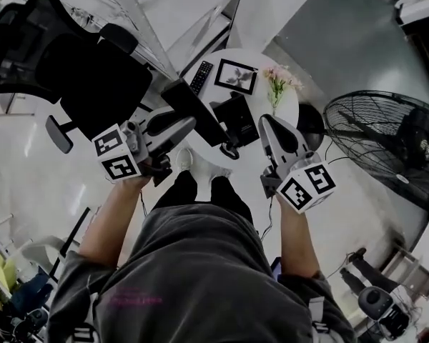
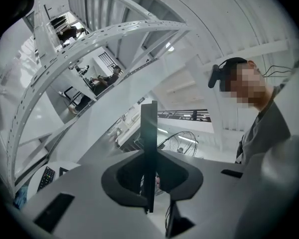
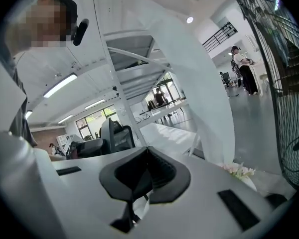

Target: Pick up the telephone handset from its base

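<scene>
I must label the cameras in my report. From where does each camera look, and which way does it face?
Head view: on the person's head, facing steeply down at the round table; shows torso, forearms, left gripper and right gripper.
Left gripper view: on the left gripper, facing along jaws closed on the telephone handset; the person's shoulder at right.
Right gripper view: on the right gripper, facing along shut jaws into the room; shoulder at left.
Shared: the fan shows in all three.

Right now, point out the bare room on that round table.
Bare: the table rim behind the picture frame, and the strip between phone base and flowers. Crowded: remote, frame and base sit close.
</scene>
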Tool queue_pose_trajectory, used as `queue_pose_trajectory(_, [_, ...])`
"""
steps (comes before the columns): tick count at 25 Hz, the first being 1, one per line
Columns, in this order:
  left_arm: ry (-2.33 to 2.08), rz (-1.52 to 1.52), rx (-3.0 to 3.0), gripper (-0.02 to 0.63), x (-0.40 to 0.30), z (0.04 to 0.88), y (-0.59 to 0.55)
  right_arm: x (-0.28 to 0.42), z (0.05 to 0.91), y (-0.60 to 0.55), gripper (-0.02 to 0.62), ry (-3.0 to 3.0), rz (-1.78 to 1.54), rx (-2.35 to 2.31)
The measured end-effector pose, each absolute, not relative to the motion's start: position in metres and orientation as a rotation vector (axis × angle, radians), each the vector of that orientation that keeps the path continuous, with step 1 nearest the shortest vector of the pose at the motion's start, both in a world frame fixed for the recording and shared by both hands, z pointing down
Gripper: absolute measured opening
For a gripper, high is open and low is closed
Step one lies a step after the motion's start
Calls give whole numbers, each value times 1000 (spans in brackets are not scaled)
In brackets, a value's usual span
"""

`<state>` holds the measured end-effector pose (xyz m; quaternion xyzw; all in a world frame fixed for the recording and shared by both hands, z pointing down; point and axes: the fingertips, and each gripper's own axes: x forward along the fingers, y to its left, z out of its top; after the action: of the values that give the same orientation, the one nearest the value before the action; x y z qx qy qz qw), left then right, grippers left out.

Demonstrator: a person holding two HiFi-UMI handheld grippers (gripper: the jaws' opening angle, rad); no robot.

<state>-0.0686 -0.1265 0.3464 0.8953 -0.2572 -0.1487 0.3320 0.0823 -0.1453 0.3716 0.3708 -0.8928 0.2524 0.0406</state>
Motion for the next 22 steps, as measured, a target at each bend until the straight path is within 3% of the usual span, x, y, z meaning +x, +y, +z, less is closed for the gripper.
queue_pose_trajectory(22, [-693,-442,2512,78,-93,270,-112,71,287,-129,20,-2878,550,1215])
